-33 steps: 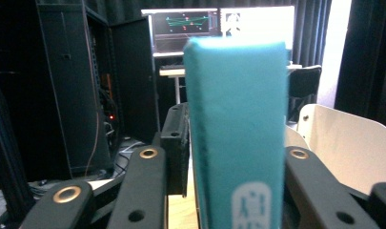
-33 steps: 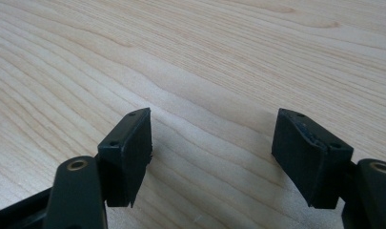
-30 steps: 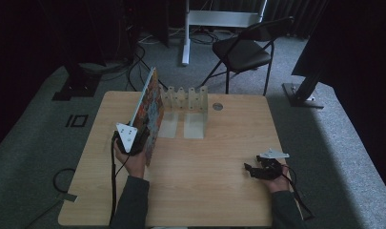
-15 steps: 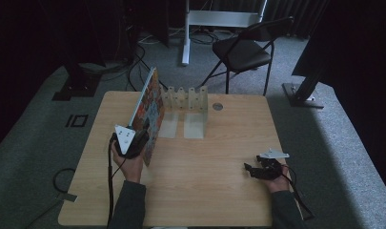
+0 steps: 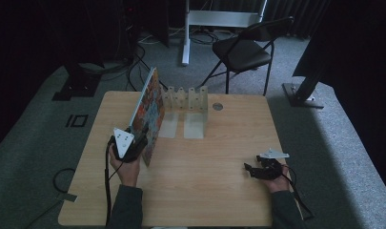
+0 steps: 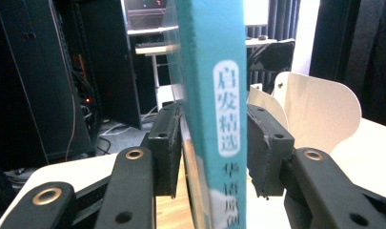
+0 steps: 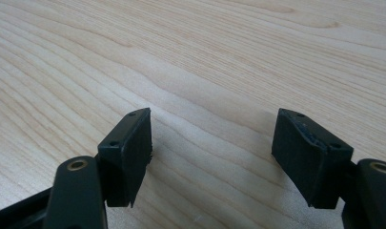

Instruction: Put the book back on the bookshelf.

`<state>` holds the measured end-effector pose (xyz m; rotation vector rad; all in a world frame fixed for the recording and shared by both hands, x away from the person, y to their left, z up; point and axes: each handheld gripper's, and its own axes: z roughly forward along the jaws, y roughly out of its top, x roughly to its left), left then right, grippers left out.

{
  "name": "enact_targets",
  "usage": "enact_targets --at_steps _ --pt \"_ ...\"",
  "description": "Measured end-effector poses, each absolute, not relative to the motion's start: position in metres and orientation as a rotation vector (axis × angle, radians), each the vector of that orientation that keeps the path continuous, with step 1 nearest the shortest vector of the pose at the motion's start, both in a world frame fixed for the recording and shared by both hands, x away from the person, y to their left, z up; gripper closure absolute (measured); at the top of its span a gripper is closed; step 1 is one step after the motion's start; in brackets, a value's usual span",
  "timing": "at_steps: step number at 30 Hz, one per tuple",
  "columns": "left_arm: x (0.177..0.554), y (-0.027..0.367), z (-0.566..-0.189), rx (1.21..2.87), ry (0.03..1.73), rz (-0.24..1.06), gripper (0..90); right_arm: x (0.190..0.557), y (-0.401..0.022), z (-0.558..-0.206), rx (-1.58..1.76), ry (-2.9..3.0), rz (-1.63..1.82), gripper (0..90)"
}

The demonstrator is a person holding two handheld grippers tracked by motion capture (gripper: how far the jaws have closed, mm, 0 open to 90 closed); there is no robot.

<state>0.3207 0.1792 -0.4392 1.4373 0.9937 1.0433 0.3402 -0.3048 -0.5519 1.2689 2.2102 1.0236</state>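
- Nearest the person, two sleeved forearms are seen coming in from the bottom of the high view, one hand on each tool.
- The right hand-held gripper [image 5: 251, 170] is laid low on the wooden surface [image 5: 219, 200] toward its right front part; in the right gripper view its jaws are spread wide apart with bare wood grain between them and nothing grasped.
- The left hand-held gripper [image 5: 142, 137] is held above the left part of the surface, with a grey three-cornered plate [image 5: 123, 138] on top of it.
- A book [image 5: 148, 113] is clamped by the left hand-held gripper: in the left gripper view the teal spine [image 6: 219, 119], printed with white characters, is stood upright between the two pads [image 6: 167, 145], which are pressed against its sides.
- In the high view the book is seen on edge, tilted, with its colourful cover turned to the right; its lower edge appears to be at the surface, though contact cannot be told for certain.
- Just beyond and right of the book, a pale bookend rack [image 5: 187, 107] is stood on the surface, close beside the book.
- A small round grommet [image 5: 218, 106] is set in the surface near its far edge.
- Farther off, a black folding chair [image 5: 245, 50] is stood on the grey carpet.
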Motion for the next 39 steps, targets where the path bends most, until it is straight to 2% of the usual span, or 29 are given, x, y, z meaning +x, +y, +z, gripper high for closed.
enact_targets --at_steps 39 --pt "0.301 0.195 -0.454 1.536 1.012 0.970 56.9 0.340 -0.305 -0.552 1.267 2.211 1.021 29.5"
